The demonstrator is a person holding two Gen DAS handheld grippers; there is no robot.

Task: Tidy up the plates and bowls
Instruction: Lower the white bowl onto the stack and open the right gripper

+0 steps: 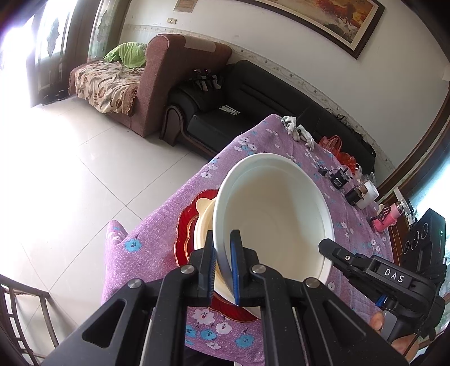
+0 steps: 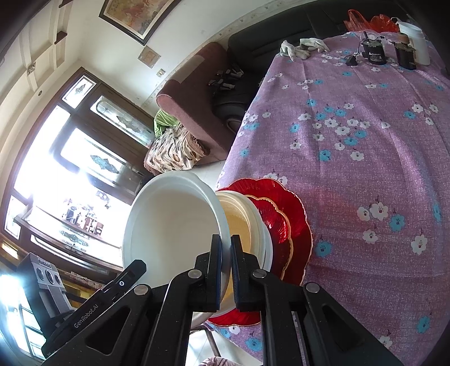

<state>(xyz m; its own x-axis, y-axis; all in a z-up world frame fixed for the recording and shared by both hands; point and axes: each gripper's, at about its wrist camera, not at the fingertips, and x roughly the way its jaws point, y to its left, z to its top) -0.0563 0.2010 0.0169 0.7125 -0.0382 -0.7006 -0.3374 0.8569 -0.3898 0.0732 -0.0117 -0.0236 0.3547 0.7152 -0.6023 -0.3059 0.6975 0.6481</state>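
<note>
A large white bowl (image 1: 275, 214) is held in the air, tilted, by both grippers on opposite sides of its rim. My left gripper (image 1: 223, 267) is shut on the rim. My right gripper (image 2: 225, 267) is shut on the other side of the white bowl (image 2: 171, 222). Just below it a cream bowl (image 1: 204, 222) sits on stacked red scalloped plates (image 1: 184, 225) on the purple flowered tablecloth (image 1: 157, 239). The cream bowl (image 2: 239, 222) and red plates (image 2: 284, 216) also show in the right wrist view. The right gripper shows at the lower right of the left wrist view (image 1: 365, 267).
At the table's far end lie white gloves (image 2: 305, 46), small black devices (image 2: 375, 53), a white container (image 2: 414, 42) and a red plastic bag (image 2: 368, 21). A pink object (image 1: 384, 218) lies near the right edge. Sofas (image 1: 239, 104) and tiled floor (image 1: 70, 174) lie beyond the table's left edge.
</note>
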